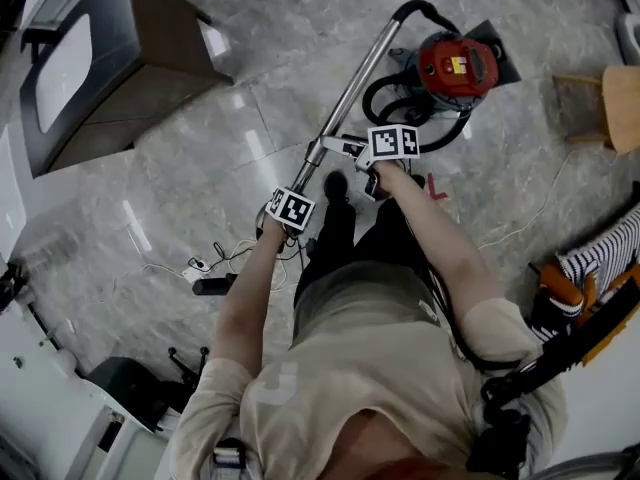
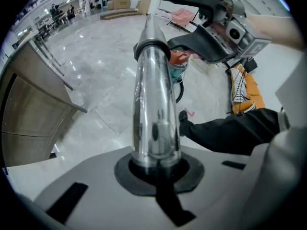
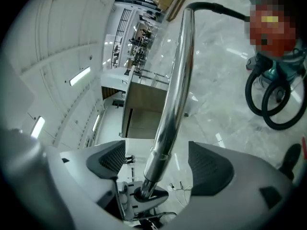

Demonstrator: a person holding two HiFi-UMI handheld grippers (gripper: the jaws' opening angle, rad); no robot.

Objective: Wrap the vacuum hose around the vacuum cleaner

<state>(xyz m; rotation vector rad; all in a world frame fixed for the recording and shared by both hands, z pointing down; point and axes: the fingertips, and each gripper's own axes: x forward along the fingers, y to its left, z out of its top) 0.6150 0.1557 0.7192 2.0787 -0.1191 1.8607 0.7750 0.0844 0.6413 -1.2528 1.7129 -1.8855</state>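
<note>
Left gripper [image 1: 278, 215]: centre-left of head view; jaws shut tight on the lower end of the metal wand [image 1: 357, 83].
Right gripper [image 3: 158, 164]: jaws wide apart; wand passes between the pads, touching neither.
Vacuum cleaner [image 1: 457, 68]: red; on the marble floor [image 1: 250, 58], upper right of head view.
Hose [image 1: 366, 98]: black; looped just left of the cleaner.

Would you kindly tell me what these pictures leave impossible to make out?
- Metal tube, lower end: head view, hidden under the left gripper.
- Vacuum cleaner, red top: right gripper view, covered by a mosaic patch.
- Hose, where it joins the cleaner: head view, hidden by the cleaner's body.
- Small white item: head view, too small to identify.
</note>
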